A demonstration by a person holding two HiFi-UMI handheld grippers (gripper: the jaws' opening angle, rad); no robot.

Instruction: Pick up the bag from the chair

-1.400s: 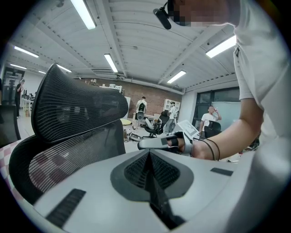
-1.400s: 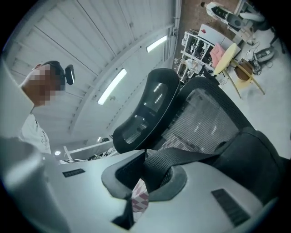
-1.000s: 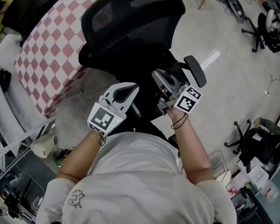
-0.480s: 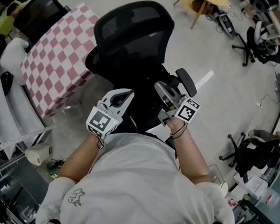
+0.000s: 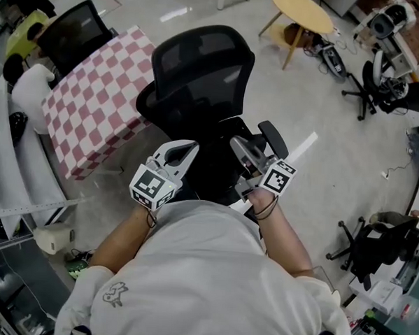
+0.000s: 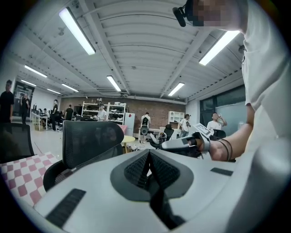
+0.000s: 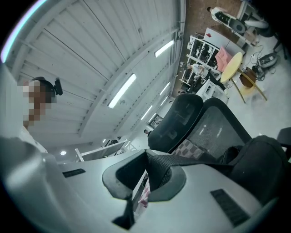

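A black mesh office chair (image 5: 201,65) stands in front of me. The black bag (image 5: 213,167) hangs between my two grippers, just above the seat and close to my body. My right gripper (image 5: 240,145) is shut on the bag's black strap (image 7: 195,159), which runs from its jaws to the bag (image 7: 257,159) at the right of the right gripper view. My left gripper (image 5: 184,149) is at the bag's left side. Its pads (image 6: 136,166) meet in a line, and I see nothing between them. The right gripper (image 6: 182,143) also shows in the left gripper view.
A table with a pink checked cloth (image 5: 93,108) stands left of the chair, with a dark monitor (image 5: 73,37) behind it. A round yellow table (image 5: 302,10) is at the back, and another office chair (image 5: 370,235) is on the floor at the right. White shelving (image 5: 13,167) runs along the left.
Both grippers have risen with the bag and come back from the chair, which now looks farther off. The right gripper stays shut on the strap.
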